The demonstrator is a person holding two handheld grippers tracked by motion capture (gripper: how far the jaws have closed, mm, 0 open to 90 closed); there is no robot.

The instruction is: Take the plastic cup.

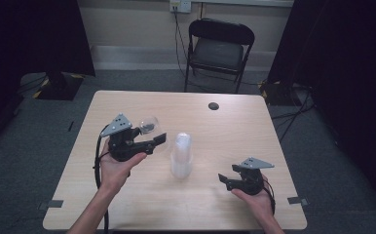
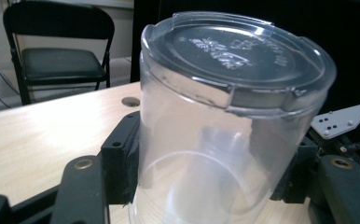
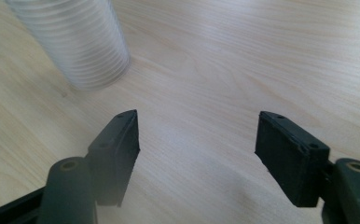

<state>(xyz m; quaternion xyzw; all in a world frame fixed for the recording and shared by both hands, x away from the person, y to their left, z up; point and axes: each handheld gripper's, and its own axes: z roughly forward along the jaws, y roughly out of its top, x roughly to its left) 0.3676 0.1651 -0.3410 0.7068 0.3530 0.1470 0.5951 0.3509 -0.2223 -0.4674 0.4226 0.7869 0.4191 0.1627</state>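
My left gripper clamps a clear plastic cup, upside down, lifted beside the stack of nested clear cups mid-table — presumably just separated. My right gripper rests wide, empty — ready nearby.

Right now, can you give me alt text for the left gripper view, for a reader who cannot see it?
A clear plastic cup, turned bottom-up, sits clamped between the two black jaws of the left claw above a light wooden table. A black folding chair stands beyond the table's far edge, and the right claw's grey plate shows behind the cup.
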